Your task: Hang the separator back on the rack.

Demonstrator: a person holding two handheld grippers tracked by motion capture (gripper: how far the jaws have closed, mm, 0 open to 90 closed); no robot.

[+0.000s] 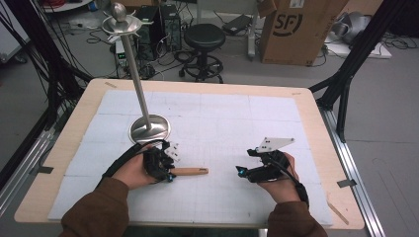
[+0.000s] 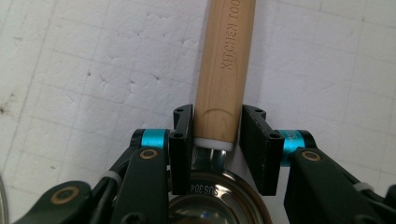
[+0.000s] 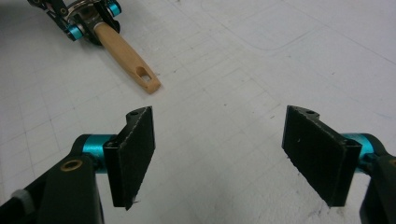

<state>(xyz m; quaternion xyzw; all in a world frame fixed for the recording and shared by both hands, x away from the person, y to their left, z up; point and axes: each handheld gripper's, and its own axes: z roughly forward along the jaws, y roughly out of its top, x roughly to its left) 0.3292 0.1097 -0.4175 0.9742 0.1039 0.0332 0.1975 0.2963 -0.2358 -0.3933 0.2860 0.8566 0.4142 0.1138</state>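
Note:
A kitchen utensil with a light wooden handle [image 1: 190, 171] lies on the white gridded mat, its handle pointing right. My left gripper [image 1: 168, 174] is shut on the handle's base. In the left gripper view both black pads [image 2: 182, 135] press the handle [image 2: 226, 60] just above its white collar, and the steel part [image 2: 212, 200] sits below the jaws. My right gripper [image 1: 240, 171] rests to the right of the handle's tip, open and empty. In the right gripper view its jaws [image 3: 219, 121] stand wide over bare mat, with the handle [image 3: 126, 53] and the left gripper [image 3: 91, 25] farther off.
A steel stand with a round base [image 1: 149, 128] and a tall pole topped by a small dish [image 1: 118, 22] rises just behind my left hand. The wooden table's rim [image 1: 316, 108] frames the mat. A black stool [image 1: 203, 37] and a cardboard box [image 1: 296, 29] stand on the floor beyond.

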